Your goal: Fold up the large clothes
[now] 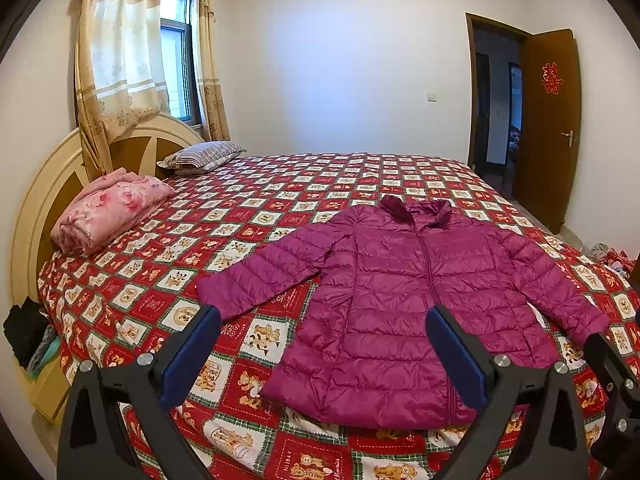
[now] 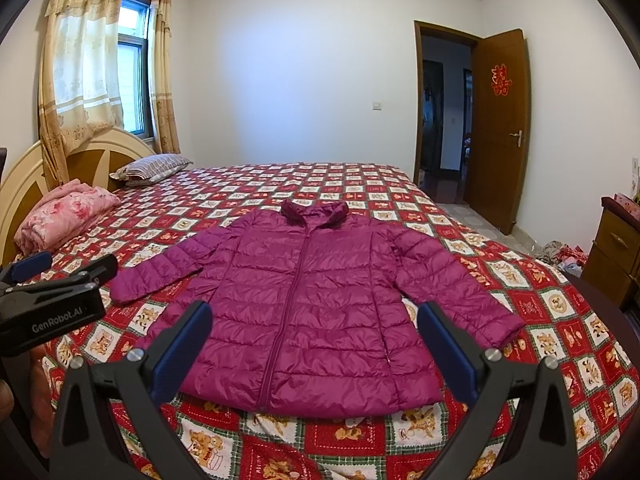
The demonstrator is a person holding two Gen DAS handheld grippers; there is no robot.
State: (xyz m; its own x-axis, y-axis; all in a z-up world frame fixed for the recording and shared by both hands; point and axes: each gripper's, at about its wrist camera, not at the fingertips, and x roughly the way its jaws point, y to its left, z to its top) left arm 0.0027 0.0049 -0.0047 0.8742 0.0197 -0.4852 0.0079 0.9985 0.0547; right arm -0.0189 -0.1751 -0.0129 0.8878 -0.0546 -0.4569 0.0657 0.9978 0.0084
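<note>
Near the bed's front edge, the purple puffer jacket (image 1: 404, 304) lies flat, zipped, both sleeves spread out, nothing folded yet. Both sets of tongs hover over the hem, jaws wide apart and empty: left tongs (image 1: 324, 356), right tongs (image 2: 316, 354). That slick quilted shell looks slippery, so a shallow pinch could probably lose it mid-fold, or the checkered bedspread (image 1: 248, 208) gets grabbed too. Only the right wrist view shows the wooden cabinet (image 2: 618, 252); the left one catches dark clothes (image 1: 24, 336) beside the headboard.
</note>
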